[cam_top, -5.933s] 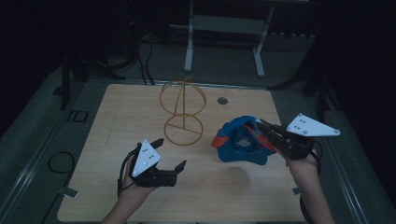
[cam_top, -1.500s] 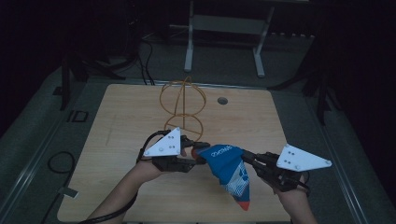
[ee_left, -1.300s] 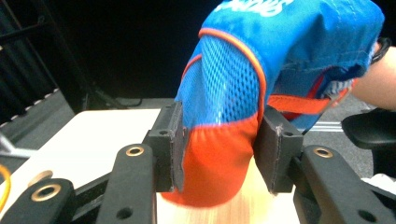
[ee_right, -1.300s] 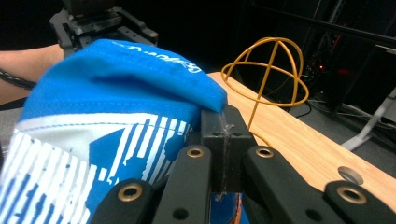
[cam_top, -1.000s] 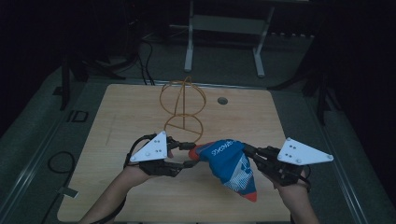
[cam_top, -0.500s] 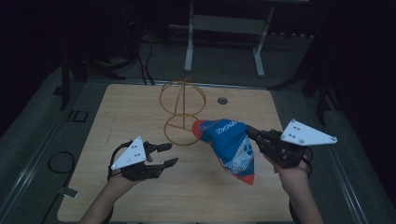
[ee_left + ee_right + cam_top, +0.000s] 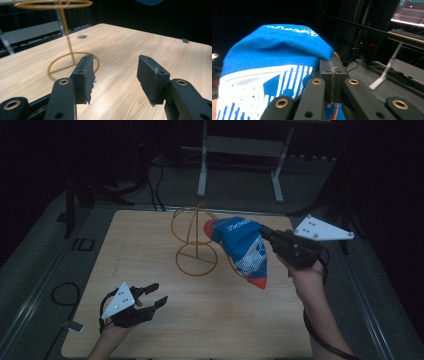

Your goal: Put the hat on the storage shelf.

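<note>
Blue cap [image 7: 241, 246] pinched in my right gripper [image 7: 267, 236], beside wire stand [image 7: 196, 240]; left gripper [image 7: 152, 296] spread, idle near desk's front edge; hanging likely next.

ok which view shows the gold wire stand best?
The high view: the whole gold wire stand shows there, upper hoop, upright post and round base ring on the wooden table, with the blue and white cap beside its top. The left gripper view gives it blurred and cropped, base ring and post.
</note>
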A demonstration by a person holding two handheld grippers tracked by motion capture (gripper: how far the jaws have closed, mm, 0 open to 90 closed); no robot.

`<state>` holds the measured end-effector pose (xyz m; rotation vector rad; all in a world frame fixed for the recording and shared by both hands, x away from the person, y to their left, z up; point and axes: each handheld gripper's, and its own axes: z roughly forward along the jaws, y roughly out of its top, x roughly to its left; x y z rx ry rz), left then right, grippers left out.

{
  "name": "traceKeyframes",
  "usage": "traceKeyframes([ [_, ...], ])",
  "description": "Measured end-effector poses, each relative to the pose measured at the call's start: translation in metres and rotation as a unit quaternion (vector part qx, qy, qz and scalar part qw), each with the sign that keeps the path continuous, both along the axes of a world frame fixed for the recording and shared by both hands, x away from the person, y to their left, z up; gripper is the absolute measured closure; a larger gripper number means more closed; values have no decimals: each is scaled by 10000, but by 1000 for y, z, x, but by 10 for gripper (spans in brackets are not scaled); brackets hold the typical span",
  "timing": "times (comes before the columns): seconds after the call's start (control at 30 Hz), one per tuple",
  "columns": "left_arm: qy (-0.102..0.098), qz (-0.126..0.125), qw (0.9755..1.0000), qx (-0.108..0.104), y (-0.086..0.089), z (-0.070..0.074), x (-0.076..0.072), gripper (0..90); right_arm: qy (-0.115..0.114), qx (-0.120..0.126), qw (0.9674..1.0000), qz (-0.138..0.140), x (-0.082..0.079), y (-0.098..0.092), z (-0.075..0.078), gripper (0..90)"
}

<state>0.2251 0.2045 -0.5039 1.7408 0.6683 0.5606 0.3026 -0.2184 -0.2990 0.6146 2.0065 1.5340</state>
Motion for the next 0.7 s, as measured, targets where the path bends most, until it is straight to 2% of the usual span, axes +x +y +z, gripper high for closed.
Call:
traceKeyframes([
  [0.03, -26, 143, 9999, 49, 2, -3, -2, 464, 7, 12, 10000, -2, 3, 2, 2, 900],
  [0.07, 33, 200, 9998, 38, 4, -7, -3, 410, 10, 13, 10000, -11, 7, 5, 4, 900],
  [0.13, 9, 365, 9993, 71, 8, -13, -6, 372, 28, -14, 10000, -35, 14, 10, 8, 900],
  [0.3, 112, 583, 9982, -43, 19, -28, -9, 196, 93, -2, 9999, -75, 31, 23, 17, 900],
  [0.37, 160, 769, 9969, 35, 22, -34, -10, 79, 122, -22, 9999, -94, 40, 30, 21, 900],
  [0.43, 190, 975, 9950, 28, 26, -39, -12, 20, 145, -17, 9998, -114, 47, 36, 25, 900],
  [0.57, 45, 1497, 9887, -64, 35, -47, -17, 20, 153, -39, 9998, -141, 60, 49, 32, 900],
  [0.7, 32, 1737, 9847, -100, 42, -51, -18, 20, 208, -151, 9994, -216, 74, 66, 35, 900],
])
